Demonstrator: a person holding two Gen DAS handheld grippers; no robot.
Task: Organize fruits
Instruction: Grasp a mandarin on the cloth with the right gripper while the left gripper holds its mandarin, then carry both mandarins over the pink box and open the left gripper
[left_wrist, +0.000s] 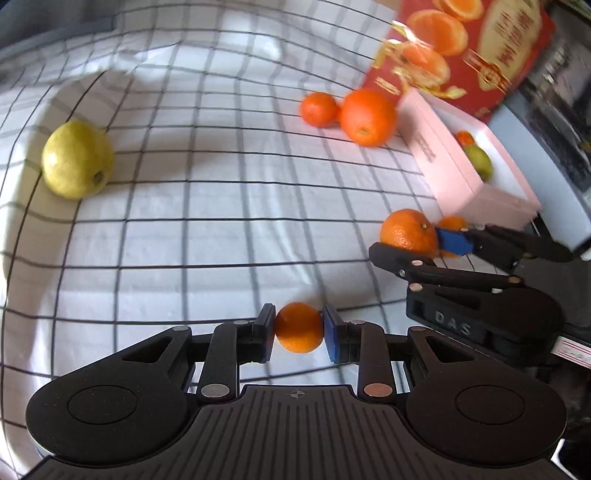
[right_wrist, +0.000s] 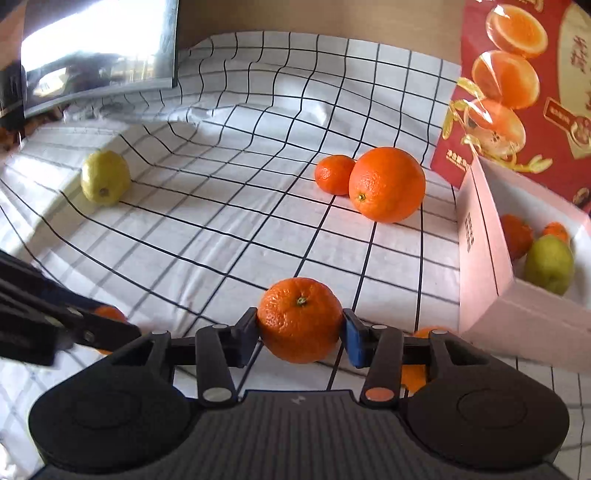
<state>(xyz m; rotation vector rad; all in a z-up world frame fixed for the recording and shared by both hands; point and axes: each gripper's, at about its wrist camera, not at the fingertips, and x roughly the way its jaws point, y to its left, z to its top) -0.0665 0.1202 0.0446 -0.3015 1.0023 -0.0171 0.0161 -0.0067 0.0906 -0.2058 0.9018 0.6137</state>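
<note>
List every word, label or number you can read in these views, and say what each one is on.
"DAS": raised letters on the right gripper body, left wrist view.
Red box: gold characters and labels, too blurred to read.
Pink box: small dark print block on its side wall, too small to read.
White tag at the right edge of the left wrist view: print unreadable.

A white checked cloth is covering the surface, rumpling toward the back, where what may be a dark screen is reflecting light.
</note>
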